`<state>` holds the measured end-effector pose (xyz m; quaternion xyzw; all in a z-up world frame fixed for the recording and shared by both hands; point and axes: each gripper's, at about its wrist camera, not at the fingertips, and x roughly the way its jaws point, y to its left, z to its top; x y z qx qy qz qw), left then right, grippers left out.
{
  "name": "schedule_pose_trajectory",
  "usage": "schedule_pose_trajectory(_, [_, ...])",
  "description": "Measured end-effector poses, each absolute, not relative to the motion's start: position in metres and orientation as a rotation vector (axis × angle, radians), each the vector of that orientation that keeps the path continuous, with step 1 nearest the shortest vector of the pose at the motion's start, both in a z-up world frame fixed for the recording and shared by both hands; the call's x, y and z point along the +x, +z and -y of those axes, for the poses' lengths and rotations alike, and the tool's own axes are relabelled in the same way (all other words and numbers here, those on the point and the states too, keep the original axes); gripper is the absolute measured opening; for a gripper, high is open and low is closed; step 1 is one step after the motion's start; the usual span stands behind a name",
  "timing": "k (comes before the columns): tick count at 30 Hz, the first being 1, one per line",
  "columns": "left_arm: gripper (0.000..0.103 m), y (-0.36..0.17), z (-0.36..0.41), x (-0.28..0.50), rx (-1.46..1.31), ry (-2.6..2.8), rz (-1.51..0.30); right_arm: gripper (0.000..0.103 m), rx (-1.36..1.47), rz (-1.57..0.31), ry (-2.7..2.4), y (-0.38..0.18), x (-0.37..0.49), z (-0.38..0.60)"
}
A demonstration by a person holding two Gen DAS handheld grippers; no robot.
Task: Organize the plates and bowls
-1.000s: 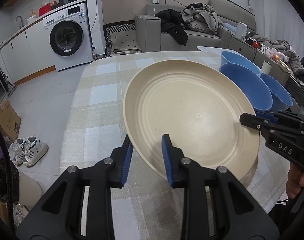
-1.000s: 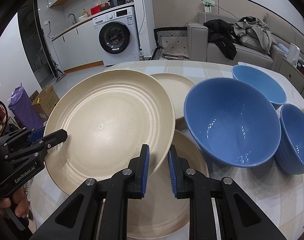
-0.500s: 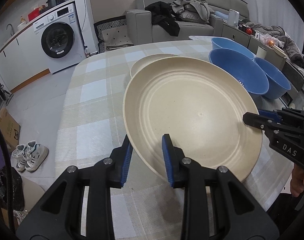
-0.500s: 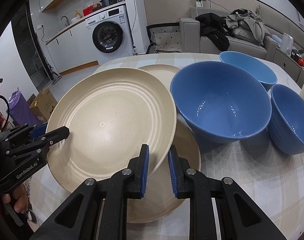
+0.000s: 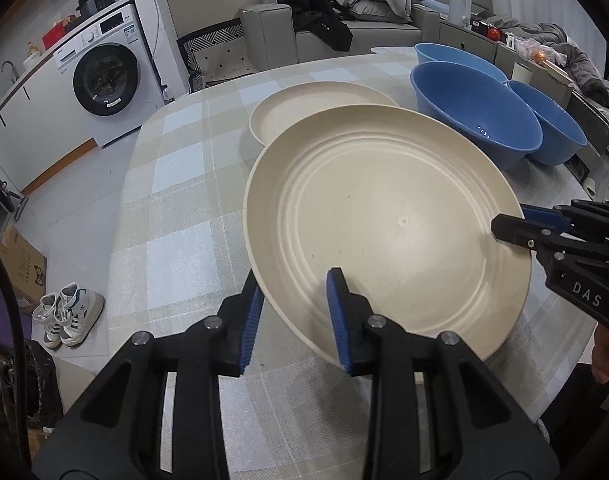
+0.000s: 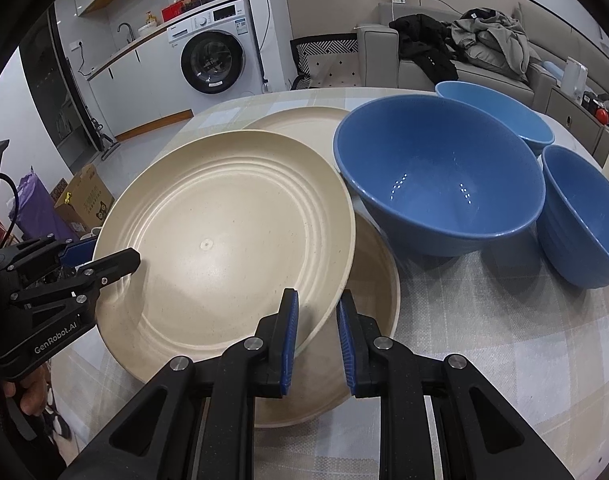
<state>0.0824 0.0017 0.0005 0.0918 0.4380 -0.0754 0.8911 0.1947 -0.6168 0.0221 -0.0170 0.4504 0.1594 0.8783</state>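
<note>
A large cream plate (image 5: 384, 220) hangs tilted over the checked table, held from both sides. My left gripper (image 5: 294, 312) is shut on its near rim, one pad inside the plate and one outside. My right gripper (image 6: 316, 332) is shut on the opposite rim and shows in the left wrist view as black fingers (image 5: 504, 230). In the right wrist view the held plate (image 6: 224, 240) partly covers a second cream plate (image 6: 368, 280) lying below it. A third cream plate (image 6: 300, 128) lies farther back. Three blue bowls stand to the right: a big one (image 6: 440, 184), a far one (image 6: 496, 112) and one at the right (image 6: 584, 216).
The table (image 5: 176, 200) ends at a curved edge on the left, with the floor, shoes (image 5: 68, 316) and a cardboard box (image 5: 20, 268) beyond. A washing machine (image 5: 104, 80) and a sofa (image 5: 364, 28) with clothes stand behind. A pale cup (image 5: 522, 74) sits past the bowls.
The plate stays gripped by both grippers and has shifted slightly toward the bowls and down. In the left wrist view the far cream plate has come into sight behind it.
</note>
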Motion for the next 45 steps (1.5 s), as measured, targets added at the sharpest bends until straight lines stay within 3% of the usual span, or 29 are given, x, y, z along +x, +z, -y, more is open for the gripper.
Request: schedule_pose_trajectory(45, [0.036,-0.031,0.029,0.085,0.328,-0.21,-0.983,0.023,-0.093,-0.962,0.259,0.007,0.183,0.62])
